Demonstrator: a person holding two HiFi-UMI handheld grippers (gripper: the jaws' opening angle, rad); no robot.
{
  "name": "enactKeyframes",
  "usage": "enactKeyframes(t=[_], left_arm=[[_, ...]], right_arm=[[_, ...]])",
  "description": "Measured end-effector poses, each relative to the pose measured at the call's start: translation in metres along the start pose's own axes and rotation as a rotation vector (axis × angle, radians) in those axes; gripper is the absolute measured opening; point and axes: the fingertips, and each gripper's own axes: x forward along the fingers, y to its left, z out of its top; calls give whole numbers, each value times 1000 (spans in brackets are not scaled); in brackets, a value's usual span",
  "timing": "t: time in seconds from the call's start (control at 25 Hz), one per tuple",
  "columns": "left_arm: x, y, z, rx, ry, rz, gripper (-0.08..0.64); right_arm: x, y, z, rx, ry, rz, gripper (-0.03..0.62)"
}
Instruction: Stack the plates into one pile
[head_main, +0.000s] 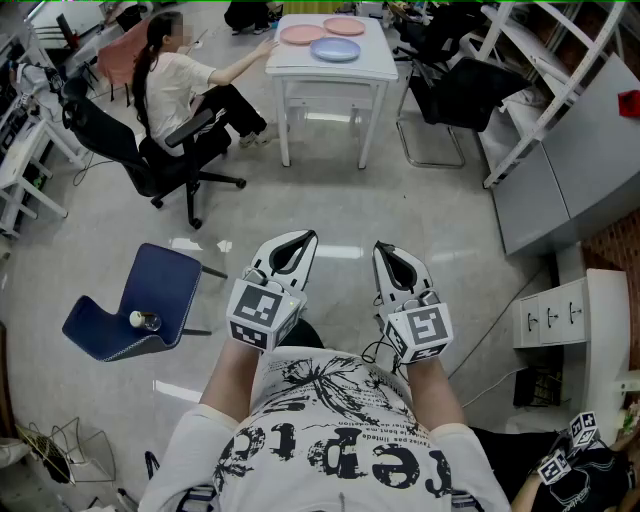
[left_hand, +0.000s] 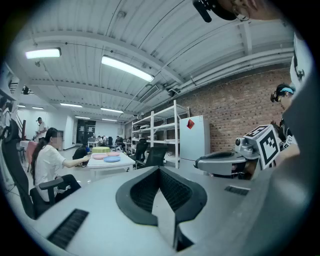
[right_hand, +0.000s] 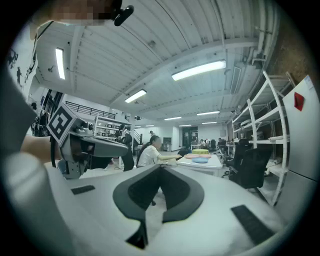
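Two empty grippers, three unstacked plates far ahead

The left gripper (head_main: 306, 238) and right gripper (head_main: 381, 248) each have their jaws pressed together on nothing, side by side above the pale grey floor (head_main: 330, 210). Well ahead, one white table (head_main: 330, 68) carries three plates lying apart: a left pink plate (head_main: 302, 34), a right pink plate (head_main: 344, 26) and a blue plate (head_main: 335, 49). One seated person (head_main: 180, 85) reaches to its edge. White shelving (head_main: 545, 80) stands at the right.

Bright ceiling strip lights, fisheye-warped edges
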Motion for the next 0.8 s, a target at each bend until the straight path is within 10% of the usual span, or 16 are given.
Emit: enactKeyframes(t=[0.8], left_arm=[[15,29,-18,-48,46,49,6]], right_arm=[[31,-15,-8,59,7,-4,6]])
